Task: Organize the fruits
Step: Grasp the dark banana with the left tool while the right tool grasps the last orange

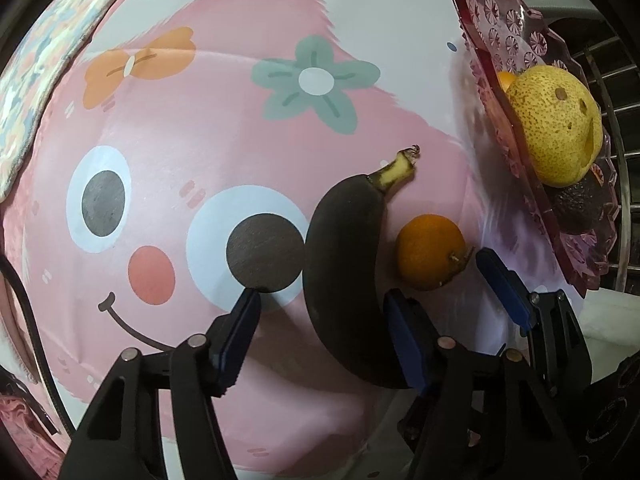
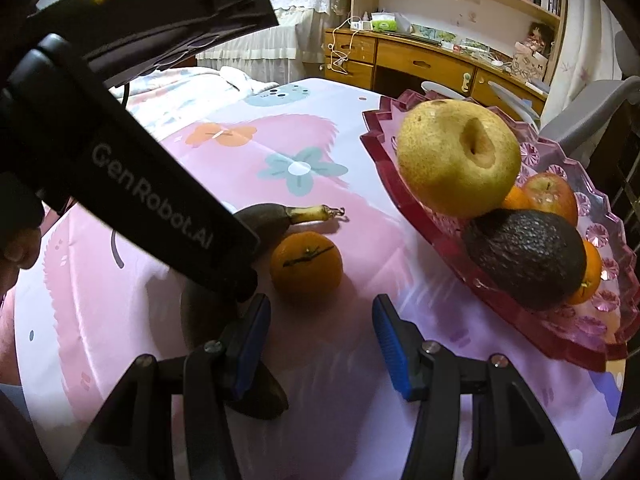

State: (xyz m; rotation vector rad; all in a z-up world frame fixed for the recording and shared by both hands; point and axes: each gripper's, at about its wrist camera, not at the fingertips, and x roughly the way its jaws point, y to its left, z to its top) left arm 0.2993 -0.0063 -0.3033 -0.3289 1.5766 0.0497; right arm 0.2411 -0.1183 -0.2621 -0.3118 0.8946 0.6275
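Blackened banana (image 1: 344, 264), orange mandarin (image 1: 430, 251), pink patterned tablecloth (image 1: 200, 128)

Even indoor light, soft shadows — strong fisheye bending, dark corners, blur toward the edges.

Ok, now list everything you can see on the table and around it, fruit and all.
banana: one, blackened with a yellow stem, on the tablecloth between the left gripper's fingers
loose orange: one, orange, on the cloth beside the banana
tray: one, pink-red cut glass, at the table's edge
pear: one, yellow, on the tray
avocado: one, dark, on the tray
apple: one, red, behind the pear
tray oranges: at least two, partly hidden
tablecloth: one, pink cartoon print
desk: one, wooden, background
left gripper: black, blue pads, open
right gripper: same, open, empty
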